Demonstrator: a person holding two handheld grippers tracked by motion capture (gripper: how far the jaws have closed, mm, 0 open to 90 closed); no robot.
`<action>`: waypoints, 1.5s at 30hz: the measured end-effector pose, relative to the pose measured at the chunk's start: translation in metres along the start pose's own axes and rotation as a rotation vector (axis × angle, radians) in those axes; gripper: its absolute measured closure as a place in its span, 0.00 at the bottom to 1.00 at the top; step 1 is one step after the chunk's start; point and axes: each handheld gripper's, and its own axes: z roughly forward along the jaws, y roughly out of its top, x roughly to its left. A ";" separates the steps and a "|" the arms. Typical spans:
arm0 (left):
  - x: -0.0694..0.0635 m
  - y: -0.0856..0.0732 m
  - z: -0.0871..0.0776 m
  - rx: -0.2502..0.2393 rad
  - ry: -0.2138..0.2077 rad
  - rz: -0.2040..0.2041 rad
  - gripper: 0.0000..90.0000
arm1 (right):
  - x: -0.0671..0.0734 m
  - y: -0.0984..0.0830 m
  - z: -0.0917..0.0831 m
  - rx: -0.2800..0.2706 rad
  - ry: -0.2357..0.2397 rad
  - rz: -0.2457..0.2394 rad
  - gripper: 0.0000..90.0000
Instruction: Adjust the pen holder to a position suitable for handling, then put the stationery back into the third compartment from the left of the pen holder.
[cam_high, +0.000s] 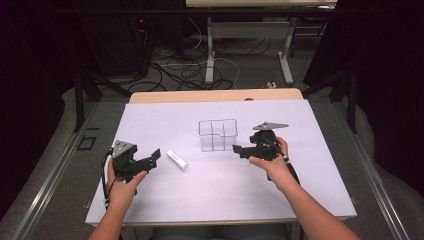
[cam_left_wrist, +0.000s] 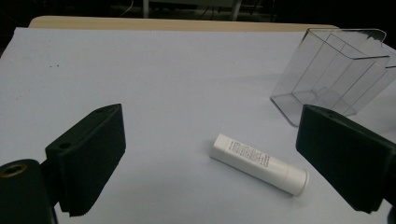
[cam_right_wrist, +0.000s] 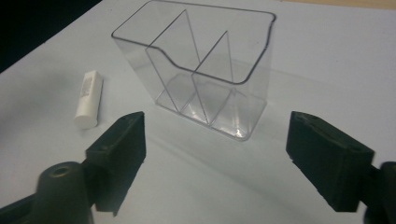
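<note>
beside the clear organizer, right gripper points leftward, empty and spread; left gripper gapes near the white tube.

Print on the white tube (small, blurred) is unreadable.

The clear, glossy plastic divided box has smooth walls. The white plastic tube looks satin-smooth on the matt white sheet.

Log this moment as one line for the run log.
left gripper open near white tube | right gripper open facing clear organizer | nothing held
</note>
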 end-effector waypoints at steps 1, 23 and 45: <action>0.000 0.000 0.000 0.000 0.000 0.000 0.09 | 0.006 -0.004 0.004 0.009 -0.006 -0.039 0.17; 0.001 -0.001 0.001 0.008 -0.004 0.011 0.09 | 0.049 -0.023 0.045 0.093 0.069 -0.171 0.20; 0.002 -0.001 -0.002 0.003 -0.002 0.005 0.10 | 0.078 -0.018 0.081 0.091 0.116 -0.205 0.35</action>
